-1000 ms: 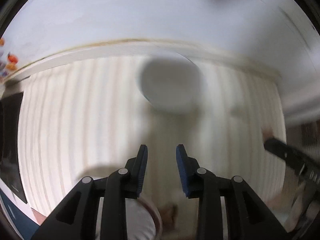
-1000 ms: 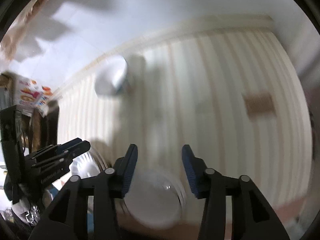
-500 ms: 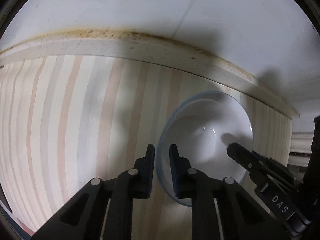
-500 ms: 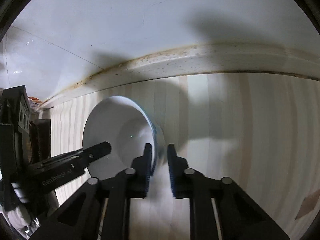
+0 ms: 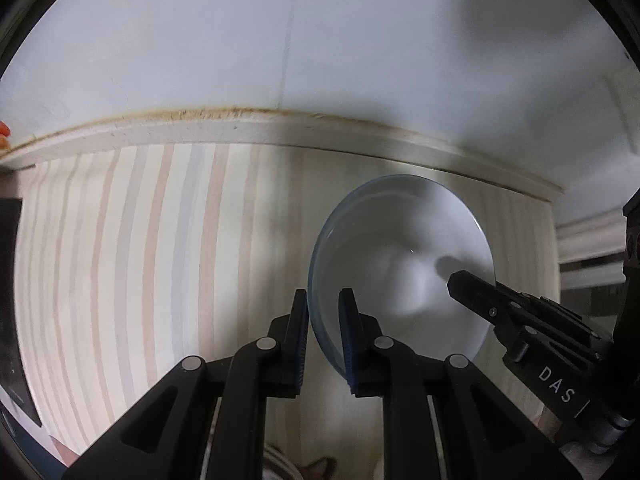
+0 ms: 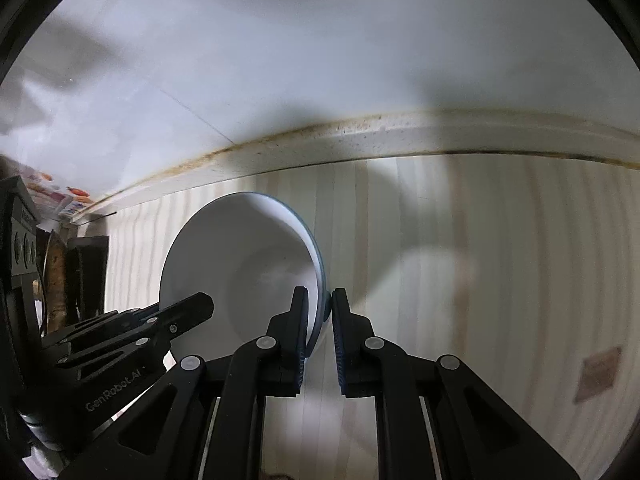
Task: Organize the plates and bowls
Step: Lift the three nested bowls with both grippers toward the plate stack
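Note:
A white bowl (image 5: pixel 400 264) with a thin blue rim sits between both grippers over the striped counter, tilted in both views. In the left wrist view my left gripper (image 5: pixel 323 296) is shut on the bowl's left rim, one pad inside and one outside. The right gripper's fingers (image 5: pixel 480 300) reach in from the right edge. In the right wrist view the bowl (image 6: pixel 240 264) lies left of centre, and my right gripper (image 6: pixel 318 296) is shut on its right rim. The left gripper's fingers (image 6: pixel 188 312) come in from the lower left.
The pale striped wooden counter (image 5: pixel 160 260) ends at a stained strip (image 5: pixel 280 128) below a white wall. Dark items and a printed packet (image 6: pixel 52 196) stand at the far left. A brown patch (image 6: pixel 598 372) marks the counter on the right.
A second ago both grippers stood open, away from the bowl. Both have since come to the bowl and shut on opposite sides of its rim. Over the last half second the grip is unchanged.

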The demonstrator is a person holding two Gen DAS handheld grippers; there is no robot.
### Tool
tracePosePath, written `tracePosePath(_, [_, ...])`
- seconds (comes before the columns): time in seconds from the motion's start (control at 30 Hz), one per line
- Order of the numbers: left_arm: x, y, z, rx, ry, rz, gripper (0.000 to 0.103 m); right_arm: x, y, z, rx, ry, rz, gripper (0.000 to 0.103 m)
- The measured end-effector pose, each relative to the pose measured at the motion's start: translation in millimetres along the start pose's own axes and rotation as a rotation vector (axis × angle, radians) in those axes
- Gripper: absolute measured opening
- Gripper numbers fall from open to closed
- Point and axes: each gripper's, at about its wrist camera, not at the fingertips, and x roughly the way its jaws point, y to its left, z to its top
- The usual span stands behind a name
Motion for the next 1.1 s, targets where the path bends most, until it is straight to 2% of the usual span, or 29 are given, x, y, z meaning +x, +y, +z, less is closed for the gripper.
tracePosePath(0.27, [-64,-31,-42,0.116,-0.056,-0.041,0.013,-88,2,-58,0.005,-0.088,-0.024,0.013])
tracePosePath(0.37, [-78,-45,-64,0.162,-0.058,-0.05,0.013,-118,1,-87,0.015,-0.12,-0.034,0.014])
tracePosePath(0.53, [-79,-59,-98,0.21,-0.025,-0.062,0.013,-151,-3,-134,0.043,-0.142,-0.045,0.014])
tracePosePath(0.77, [-48,-68,-138,0.254,0.075,-0.058,0.013,-152,-32,-193,0.097,-0.094,-0.067,0.014])
tracePosePath(1.0, [-20,-76,-165,0.302,0.153,-0.017,0.013,-121,-54,-228,0.141,-0.016,-0.074,0.014])
tracePosePath(1.1, [-11,-79,-169,0.321,0.173,0.001,0.013,-110,-59,-232,0.15,0.005,-0.076,0.014])
